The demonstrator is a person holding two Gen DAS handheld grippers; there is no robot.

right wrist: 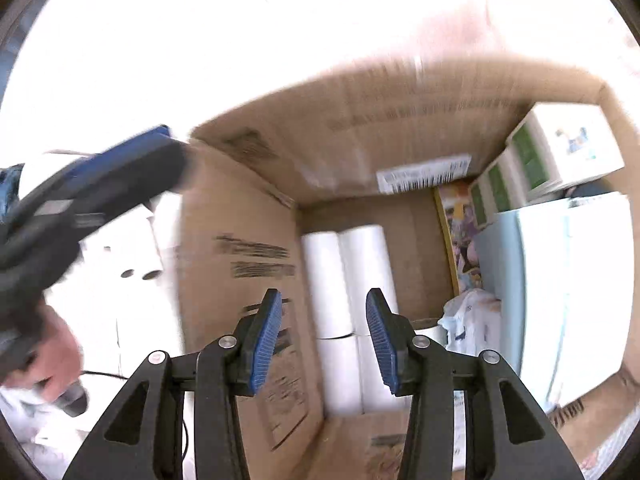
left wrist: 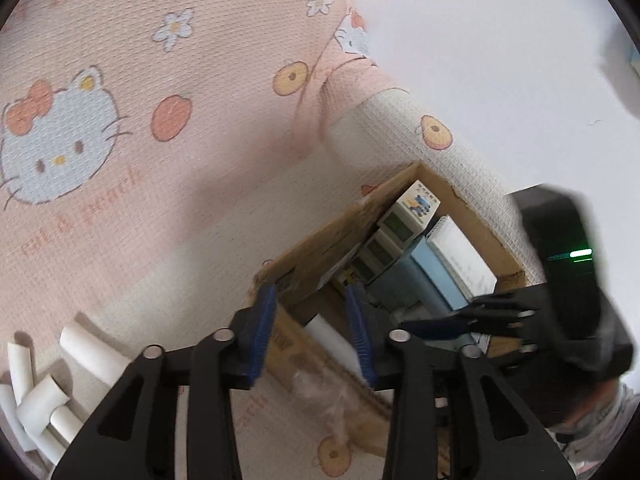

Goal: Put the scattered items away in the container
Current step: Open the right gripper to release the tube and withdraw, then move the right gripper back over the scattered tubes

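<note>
An open cardboard box (left wrist: pixel 320 240) stands on a pink cartoon-cat blanket (left wrist: pixel 120 120). My left gripper (left wrist: pixel 316 332) hangs over the box's near wall, open, its blue pads pressing nothing; a white roll (left wrist: pixel 324 326) lies below the gap inside the box. Several loose white rolls (left wrist: pixel 88 352) lie on the blanket at lower left. My right gripper (right wrist: pixel 324 340) is open and empty above the box (right wrist: pixel 240 280), over white rolls (right wrist: pixel 344 272) lying side by side on its floor. The right gripper (left wrist: pixel 448 316) shows blurred at the right; the left gripper (right wrist: pixel 160 148) shows at the left.
Green-and-white cartons (right wrist: pixel 528 160), a pale blue box (right wrist: pixel 560 280), a colourful booklet (right wrist: pixel 460 240) and a plastic bag (right wrist: pixel 472 320) fill the box's right side. More white rolls (right wrist: pixel 136 256) lie outside its left wall. Crumpled clear wrap (left wrist: pixel 320 392) lies by the box.
</note>
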